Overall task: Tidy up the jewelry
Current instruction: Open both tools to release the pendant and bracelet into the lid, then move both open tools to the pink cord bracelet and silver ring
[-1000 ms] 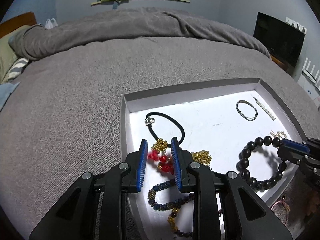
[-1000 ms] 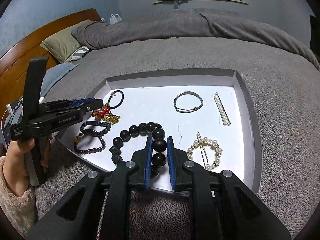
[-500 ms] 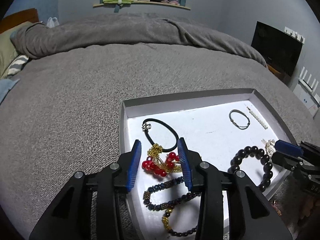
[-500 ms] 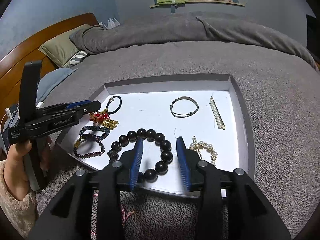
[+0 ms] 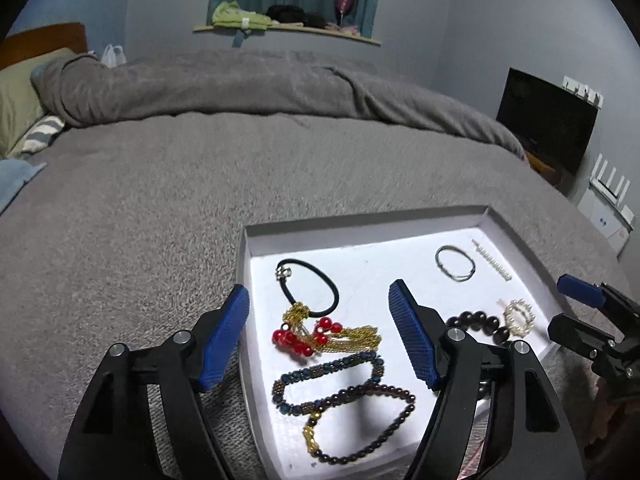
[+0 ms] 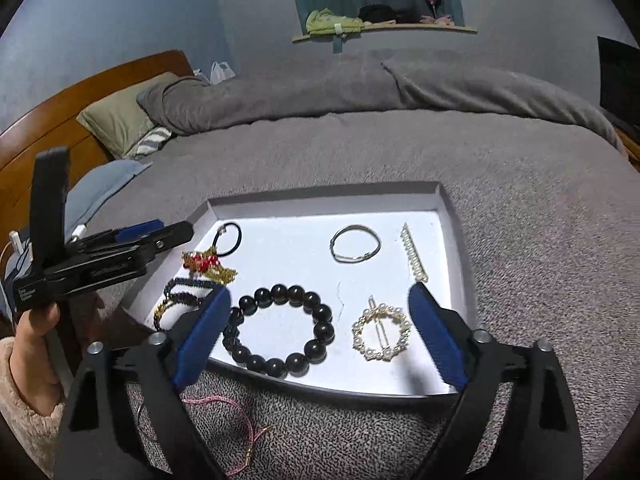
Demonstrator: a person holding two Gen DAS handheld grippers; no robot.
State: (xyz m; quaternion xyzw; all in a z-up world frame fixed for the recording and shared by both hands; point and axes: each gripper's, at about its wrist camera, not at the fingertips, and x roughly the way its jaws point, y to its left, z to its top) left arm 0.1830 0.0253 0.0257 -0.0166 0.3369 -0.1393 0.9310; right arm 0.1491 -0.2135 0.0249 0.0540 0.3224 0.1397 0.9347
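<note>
A shallow grey tray with a white floor (image 5: 360,276) (image 6: 296,240) lies on the bed and holds the jewelry. My left gripper (image 5: 320,336) is wide open and empty, above the red-and-gold bead piece (image 5: 320,334) and the black cord loop (image 5: 308,286); two dark bead bracelets (image 5: 344,396) lie nearer me. My right gripper (image 6: 320,332) is wide open and empty, above the black bead bracelet (image 6: 280,330) and the round pearl clip (image 6: 380,334). A silver bangle (image 6: 354,244) and a pearl bar clip (image 6: 414,254) lie at the back right.
The grey blanket (image 5: 160,184) covers the bed all around the tray. A pink cord (image 6: 224,424) lies on the blanket in front of the tray. Pillows (image 6: 120,120) and a wooden headboard (image 6: 48,104) are at the left. A dark screen (image 5: 548,120) stands at the right.
Both grippers opened wide and drew back and up. The left let go of the red-and-gold bead piece; the right let go of the black bead bracelet, which now lies flat in the tray.
</note>
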